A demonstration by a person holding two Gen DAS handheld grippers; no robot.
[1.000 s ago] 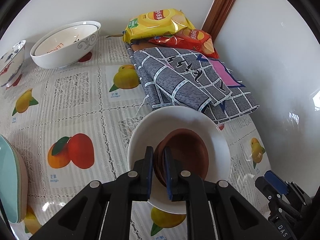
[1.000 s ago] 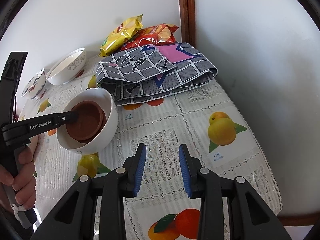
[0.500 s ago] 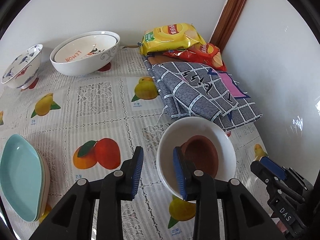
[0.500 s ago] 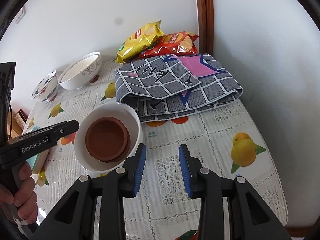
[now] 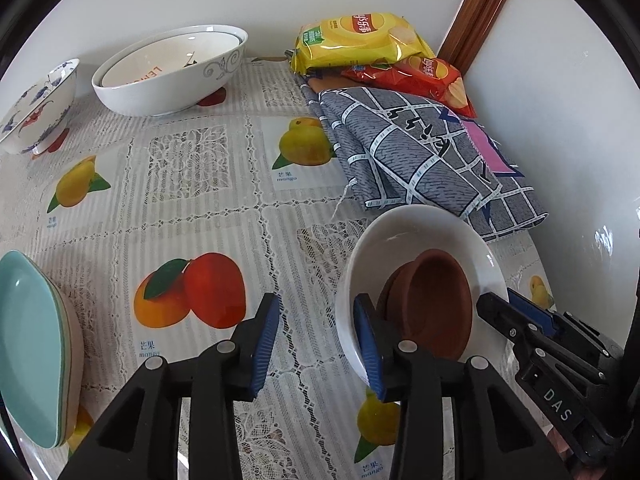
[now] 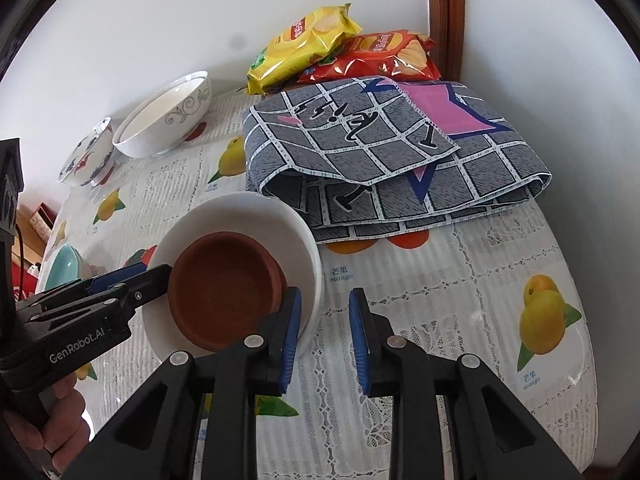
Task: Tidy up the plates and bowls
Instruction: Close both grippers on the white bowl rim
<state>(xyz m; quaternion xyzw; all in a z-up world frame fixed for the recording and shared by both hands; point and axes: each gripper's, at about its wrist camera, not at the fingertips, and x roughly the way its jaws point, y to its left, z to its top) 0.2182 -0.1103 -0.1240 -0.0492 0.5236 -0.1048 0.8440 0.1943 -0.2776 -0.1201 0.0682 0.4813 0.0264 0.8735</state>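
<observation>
1. Terracotta-brown saucers point(image 6: 224, 288), two nested, lie inside a white bowl point(image 6: 296, 232) on the bench point(image 6: 460, 272), tilted against the bowl's wall, mouths facing up. The bowl stands upright, just beside the folded grey checked cloth point(image 6: 392, 168).
2. The bowl and saucers are round, so no long axis shows. The pale teal plates point(image 5: 28, 344) at the left edge are oval, stacked, their long axis running near to far in the left wrist view.
3. The left claw point(image 5: 316, 344) stands spread with nothing pinched: one finger is over the tablecloth, the other by the bowl's near rim. A second ago it was clamped on the saucer rim; its jaws have just been opening and it has let go.
4. The right claw point(image 6: 324, 336) is partly spread, and its jaws have just been closing. The bowl's rim lies between its fingers, one finger inside by the saucers; whether the pads press the rim I cannot tell. Earlier it stood apart from the bowl, over bare tablecloth.
5. Far back stand a large white patterned bowl point(image 5: 168, 76) holding a smaller one, a blue-flowered bowl point(image 5: 36, 108), and yellow point(image 5: 356, 40) and red point(image 5: 424, 80) crisp bags.
</observation>
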